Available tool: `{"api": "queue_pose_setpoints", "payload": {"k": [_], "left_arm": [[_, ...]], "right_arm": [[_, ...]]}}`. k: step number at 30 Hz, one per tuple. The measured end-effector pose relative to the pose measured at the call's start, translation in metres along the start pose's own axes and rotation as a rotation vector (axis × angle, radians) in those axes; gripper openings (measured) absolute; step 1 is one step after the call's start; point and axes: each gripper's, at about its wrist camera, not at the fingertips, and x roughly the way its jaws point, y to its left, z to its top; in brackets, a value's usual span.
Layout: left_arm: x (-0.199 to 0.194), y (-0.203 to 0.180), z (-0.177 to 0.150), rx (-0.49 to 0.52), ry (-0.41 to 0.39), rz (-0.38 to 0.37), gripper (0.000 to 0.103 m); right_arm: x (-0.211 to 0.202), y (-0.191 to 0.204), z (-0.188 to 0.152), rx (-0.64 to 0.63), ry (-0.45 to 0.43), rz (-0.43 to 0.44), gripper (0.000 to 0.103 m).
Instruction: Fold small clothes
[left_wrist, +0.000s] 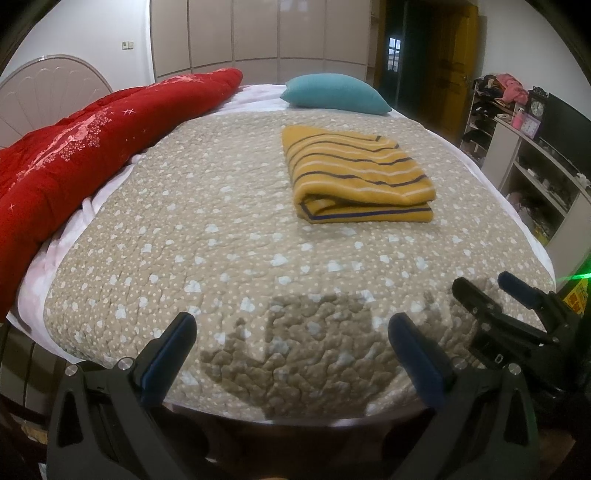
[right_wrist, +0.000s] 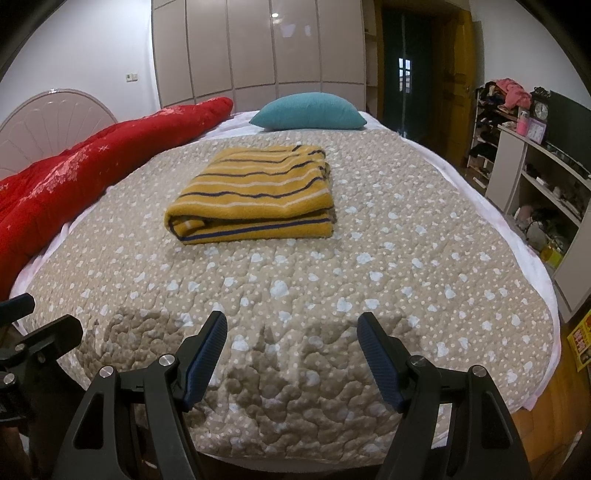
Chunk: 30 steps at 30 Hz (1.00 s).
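Note:
A mustard-yellow garment with dark and white stripes (left_wrist: 356, 173) lies folded into a thick rectangle on the quilted beige bedspread (left_wrist: 221, 229); it also shows in the right wrist view (right_wrist: 255, 194). My left gripper (left_wrist: 291, 325) is open and empty above the near edge of the bed, well short of the garment. My right gripper (right_wrist: 291, 325) is open and empty, also at the near edge. The right gripper shows at the right of the left wrist view (left_wrist: 487, 284), and the left gripper shows at the left edge of the right wrist view (right_wrist: 33, 317).
A rolled red quilt (left_wrist: 74, 158) lies along the left side of the bed by the headboard. A teal pillow (left_wrist: 334, 92) sits at the far end. White shelves (left_wrist: 535, 166) with clutter and a clock stand to the right; wardrobe and doorway behind.

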Motion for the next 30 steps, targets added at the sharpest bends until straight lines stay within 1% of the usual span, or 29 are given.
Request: {"api": "queue_pose_setpoints", "payload": {"k": [4,11,21,27,30], "left_arm": [[0.0,0.0,0.0,0.001,0.0,0.002,0.103],[0.005,0.0,-0.001,0.007,0.016,0.019,0.103],[0.009,0.004,-0.003,-0.002,0.036,0.014,0.103],[0.017,0.007,-0.007,-0.014,0.059,0.011,0.103],[0.025,0.011,-0.011,-0.026,0.081,0.009,0.103]], "right_arm": [[-0.004,0.0,0.002,0.0,-0.016,-0.007,0.078],[-0.002,0.001,0.002,-0.008,-0.006,-0.006,0.078],[0.001,0.003,0.0,-0.015,0.003,-0.007,0.079],[0.003,0.001,-0.003,-0.009,0.005,-0.011,0.079],[0.01,0.0,-0.007,-0.008,0.021,-0.012,0.08]]}}
